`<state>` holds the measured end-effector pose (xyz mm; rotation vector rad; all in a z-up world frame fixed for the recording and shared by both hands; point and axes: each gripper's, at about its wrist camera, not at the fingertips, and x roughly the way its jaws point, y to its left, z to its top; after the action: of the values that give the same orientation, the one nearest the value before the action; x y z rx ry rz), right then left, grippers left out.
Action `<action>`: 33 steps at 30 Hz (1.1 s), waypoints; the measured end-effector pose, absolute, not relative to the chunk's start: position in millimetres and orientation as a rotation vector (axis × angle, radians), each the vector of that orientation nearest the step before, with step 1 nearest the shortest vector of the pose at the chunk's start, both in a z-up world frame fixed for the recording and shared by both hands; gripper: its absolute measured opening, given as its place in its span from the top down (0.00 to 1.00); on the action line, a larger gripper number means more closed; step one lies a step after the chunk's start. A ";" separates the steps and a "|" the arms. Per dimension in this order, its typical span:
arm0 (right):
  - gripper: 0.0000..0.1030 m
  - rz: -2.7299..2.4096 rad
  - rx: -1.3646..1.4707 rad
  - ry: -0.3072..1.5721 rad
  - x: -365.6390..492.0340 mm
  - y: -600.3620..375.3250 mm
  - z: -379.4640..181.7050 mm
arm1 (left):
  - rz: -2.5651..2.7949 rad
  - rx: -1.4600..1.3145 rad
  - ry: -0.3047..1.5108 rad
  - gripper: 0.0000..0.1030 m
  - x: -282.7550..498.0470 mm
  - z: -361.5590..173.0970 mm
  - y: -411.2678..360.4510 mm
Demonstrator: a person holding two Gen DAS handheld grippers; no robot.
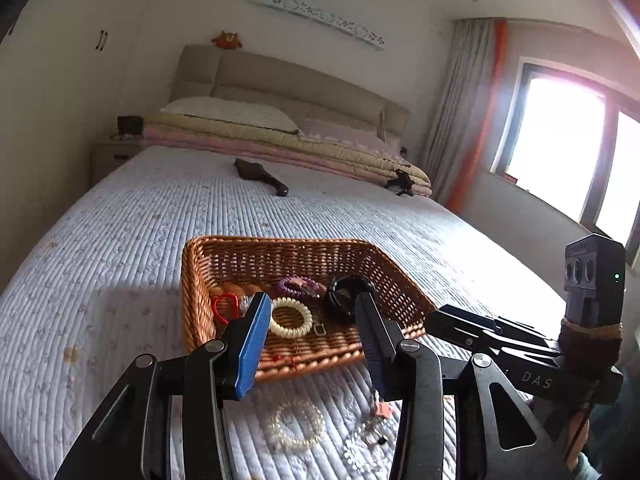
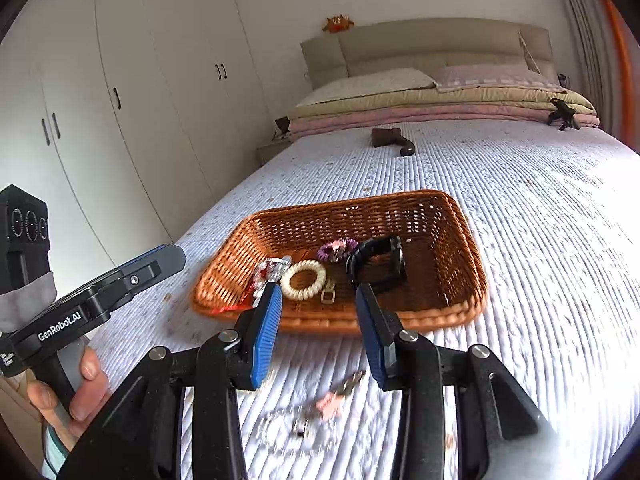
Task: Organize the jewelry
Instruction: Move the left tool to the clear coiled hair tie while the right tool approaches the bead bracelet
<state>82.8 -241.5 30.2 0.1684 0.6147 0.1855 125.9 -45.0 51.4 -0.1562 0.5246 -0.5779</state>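
A wicker basket [image 1: 200, 276] [image 2: 460, 240] lies on the bed. It holds a cream coil bracelet [image 1: 291, 317] [image 2: 303, 279], a purple scrunchie [image 1: 301, 286] [image 2: 337, 249], a black watch [image 1: 345, 295] [image 2: 378, 262], a red ring [image 1: 226, 307] and a small buckle [image 2: 328, 295]. On the quilt in front lie a clear bead bracelet [image 1: 297, 424] [image 2: 276, 426] and a pink-tagged chain [image 1: 374, 426] [image 2: 336, 398]. My left gripper [image 1: 312, 312] is open and empty above the basket's near rim. My right gripper [image 2: 318, 306] is open and empty, hovering before the basket.
A dark brush [image 1: 262, 176] [image 2: 390, 140] lies mid-bed. A small black tripod [image 1: 401, 182] [image 2: 564, 114] sits by the folded bedding [image 1: 280, 144]. Wardrobe doors [image 2: 120, 120] stand left, a window [image 1: 560, 152] right. The right gripper's body [image 1: 520, 344] is beside the basket.
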 end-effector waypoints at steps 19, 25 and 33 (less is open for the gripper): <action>0.59 0.104 0.212 0.821 73.3 -245.3 -35.6 | -0.586 -0.158 0.719 0.56 92.9 -21.2 -38.8; 0.60 0.142 0.241 0.923 69.5 -247.1 -53.0 | -0.558 -0.113 0.764 0.56 98.6 -32.8 -49.6; 0.66 0.129 0.123 0.913 62.4 -226.0 -57.6 | -0.509 -0.164 0.830 0.57 116.4 -43.0 -46.2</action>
<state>62.4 -226.0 -57.6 0.1225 0.9134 0.1293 116.4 -46.2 -43.0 -0.1640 0.8303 -0.5094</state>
